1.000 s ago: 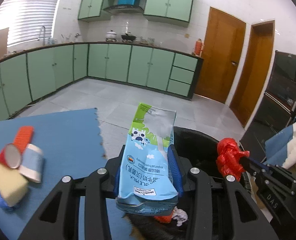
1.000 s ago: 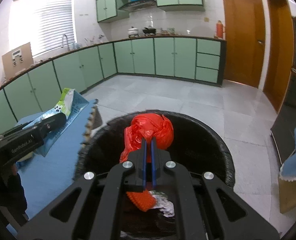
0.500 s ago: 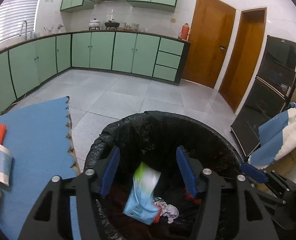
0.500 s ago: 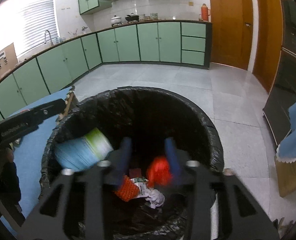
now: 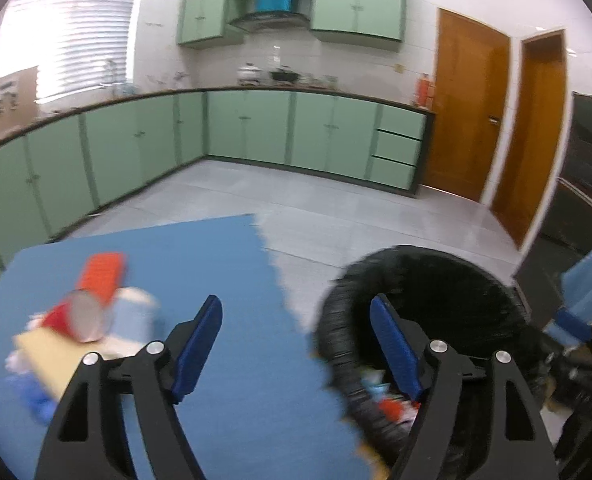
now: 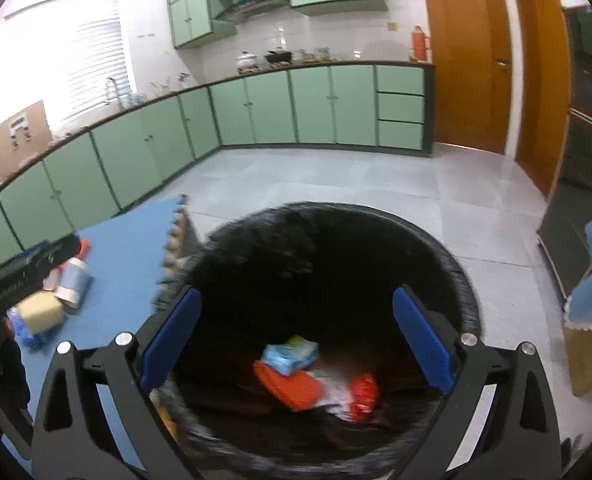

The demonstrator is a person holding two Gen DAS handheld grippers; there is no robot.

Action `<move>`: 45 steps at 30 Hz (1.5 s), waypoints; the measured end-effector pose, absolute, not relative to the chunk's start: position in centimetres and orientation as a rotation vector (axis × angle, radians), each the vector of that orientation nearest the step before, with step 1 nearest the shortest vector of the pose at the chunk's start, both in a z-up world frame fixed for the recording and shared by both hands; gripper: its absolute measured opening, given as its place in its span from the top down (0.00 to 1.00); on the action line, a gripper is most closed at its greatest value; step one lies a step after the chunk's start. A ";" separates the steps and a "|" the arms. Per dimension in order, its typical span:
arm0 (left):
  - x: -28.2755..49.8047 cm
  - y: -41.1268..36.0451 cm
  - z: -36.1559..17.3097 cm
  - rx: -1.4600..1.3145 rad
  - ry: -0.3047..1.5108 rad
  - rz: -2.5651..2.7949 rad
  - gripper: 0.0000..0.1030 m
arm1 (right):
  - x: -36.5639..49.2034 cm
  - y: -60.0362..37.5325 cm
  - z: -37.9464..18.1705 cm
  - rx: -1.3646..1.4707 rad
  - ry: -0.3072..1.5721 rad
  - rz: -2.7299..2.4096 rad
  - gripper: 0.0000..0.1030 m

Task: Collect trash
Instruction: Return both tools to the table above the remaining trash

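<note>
The left claw (image 5: 296, 344) had nothing between its blue pads and its jaws were opening, already fairly wide; the right claw (image 6: 296, 336) was likewise empty and spreading to about its widest, hanging over the black-lined bin (image 6: 448, 256). Inside the bin lay a blue milk pouch (image 6: 290, 354) and a red bag (image 6: 364, 392) among other scraps. What remained to collect sat on the blue surface (image 5: 224, 256): a blurred cluster at about 9 o'clock from the left claw, in which an orange-red can (image 5: 92, 296) lay on its side, long axis running from 7 to 1 o'clock, with a pale blue roll (image 5: 134, 314) touching it and a tan sponge (image 5: 44, 352) just below. The left claw was judged the nearer one.
</note>
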State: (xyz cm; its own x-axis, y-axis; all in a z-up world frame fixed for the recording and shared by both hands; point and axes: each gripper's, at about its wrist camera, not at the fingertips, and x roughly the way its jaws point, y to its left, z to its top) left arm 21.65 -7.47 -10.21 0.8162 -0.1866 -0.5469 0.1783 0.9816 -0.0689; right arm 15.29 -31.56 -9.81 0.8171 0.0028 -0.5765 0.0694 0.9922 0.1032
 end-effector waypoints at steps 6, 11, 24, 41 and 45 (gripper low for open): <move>18.3 0.2 -9.9 -0.015 0.578 -0.018 0.27 | 16.3 -25.3 -8.7 0.072 0.591 0.080 0.08; 16.2 5.7 -10.2 -0.032 0.576 0.099 0.27 | 17.2 -19.9 -8.8 0.049 0.578 0.173 0.08; 16.5 10.2 -13.4 -0.121 0.634 0.144 0.33 | 19.9 -12.6 -10.8 -0.014 0.603 0.260 0.08; 20.1 9.1 -15.9 -0.157 0.686 0.066 0.39 | 21.6 -12.7 -13.4 -0.044 0.644 0.244 0.08; 20.5 8.7 -16.0 -0.173 0.691 0.054 0.37 | 21.6 -12.6 -13.4 -0.045 0.644 0.243 0.08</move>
